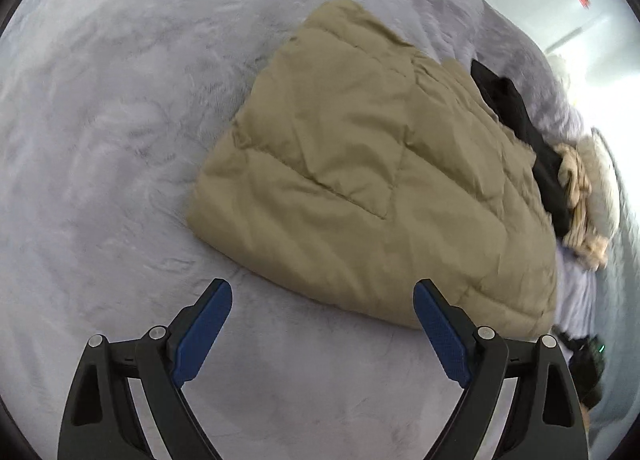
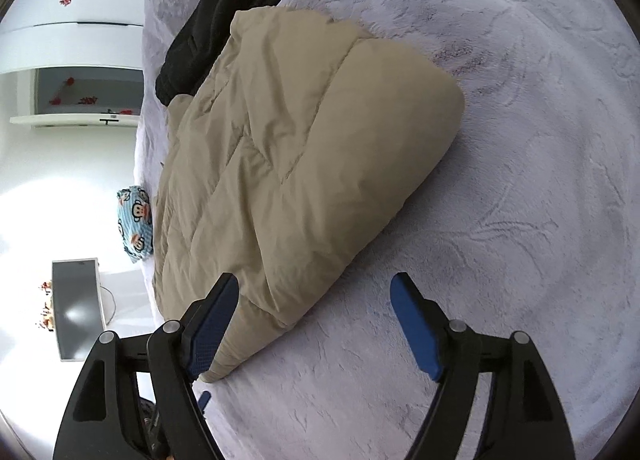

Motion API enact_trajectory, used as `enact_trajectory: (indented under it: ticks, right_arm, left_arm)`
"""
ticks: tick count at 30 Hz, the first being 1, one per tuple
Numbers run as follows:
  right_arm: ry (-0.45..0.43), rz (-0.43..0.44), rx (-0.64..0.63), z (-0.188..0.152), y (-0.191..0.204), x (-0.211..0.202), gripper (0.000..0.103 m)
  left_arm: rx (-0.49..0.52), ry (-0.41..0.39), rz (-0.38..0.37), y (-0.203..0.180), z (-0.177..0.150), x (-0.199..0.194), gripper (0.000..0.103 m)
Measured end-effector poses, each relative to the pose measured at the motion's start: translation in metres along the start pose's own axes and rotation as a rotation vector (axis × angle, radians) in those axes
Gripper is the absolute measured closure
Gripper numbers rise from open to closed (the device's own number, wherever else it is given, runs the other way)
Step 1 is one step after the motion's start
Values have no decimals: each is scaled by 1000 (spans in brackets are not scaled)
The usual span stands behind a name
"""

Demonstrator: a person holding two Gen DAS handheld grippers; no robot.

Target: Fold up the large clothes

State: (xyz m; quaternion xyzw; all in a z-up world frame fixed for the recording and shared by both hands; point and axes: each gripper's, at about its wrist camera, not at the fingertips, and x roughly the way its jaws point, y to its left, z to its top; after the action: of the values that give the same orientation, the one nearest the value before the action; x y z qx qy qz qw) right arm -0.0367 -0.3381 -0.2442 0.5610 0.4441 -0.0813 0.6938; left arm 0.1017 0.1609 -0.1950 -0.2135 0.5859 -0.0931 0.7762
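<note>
A tan quilted puffer jacket (image 1: 360,179) lies folded into a thick bundle on a grey plush bed cover (image 1: 100,119). It also shows in the right wrist view (image 2: 296,163). My left gripper (image 1: 322,300) is open and empty, just short of the jacket's near edge. My right gripper (image 2: 314,296) is open and empty, its left finger over the jacket's near corner, its right finger over the bed cover (image 2: 520,179).
A black garment (image 1: 520,115) lies against the jacket's far side, with a beige cloth (image 1: 576,195) and a pillow beyond it. The black garment shows at the top of the right wrist view (image 2: 224,7). A blue monkey-print pillow (image 2: 136,223), a monitor (image 2: 76,308) and white cabinets are past the bed edge.
</note>
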Motion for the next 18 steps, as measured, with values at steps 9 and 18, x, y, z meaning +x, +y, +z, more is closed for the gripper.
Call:
enact_trajectory:
  ticks: [9,18]
  right_arm:
    - [23,61,29,5,-7,16,18]
    - [65,118,28,12,3,43,0]
  left_arm:
    - [-156,3,-122,15,8,33,11]
    - [-167,-21,-153,-5,27,58,11]
